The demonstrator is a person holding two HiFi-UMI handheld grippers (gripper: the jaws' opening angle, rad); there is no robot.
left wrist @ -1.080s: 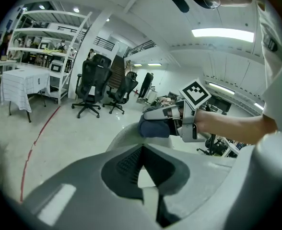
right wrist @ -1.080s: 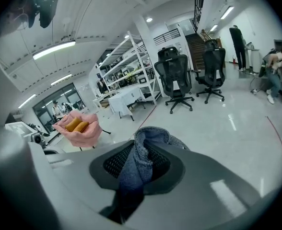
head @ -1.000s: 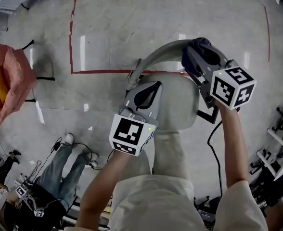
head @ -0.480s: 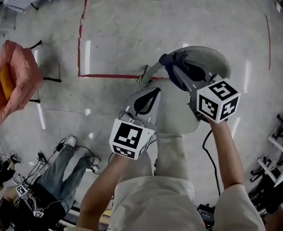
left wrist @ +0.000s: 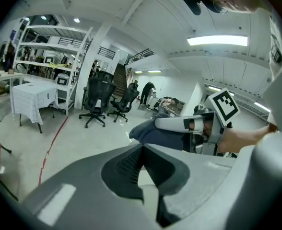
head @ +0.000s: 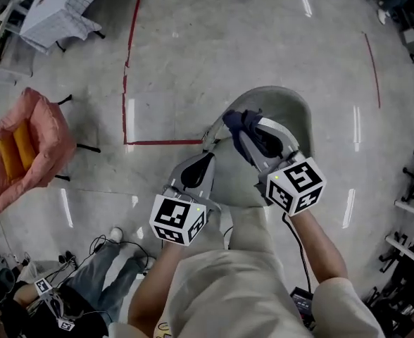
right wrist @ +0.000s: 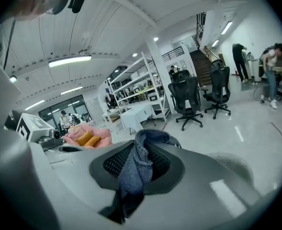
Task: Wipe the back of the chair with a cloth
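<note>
Head view: the right gripper [head: 246, 136], clenched on the cloth [head: 235, 120], sits just inside the chair back [head: 291, 104], nearer it than the left gripper [head: 205, 159], closed on nothing.

Your cloth [head: 241, 122]: dk blue-grey knit. Chair back [head: 295, 108]: pale grey-beige. L claw [head: 205, 159] & R claw [head: 243, 136]: grey, w/ b&w square-marker cubes. Floor [head: 193, 48]: lt grey, red tape lines [head: 126, 97]. At 9 o'clock, pink armchair [head: 48, 143] w/ orange cushions [head: 13, 153].
</note>
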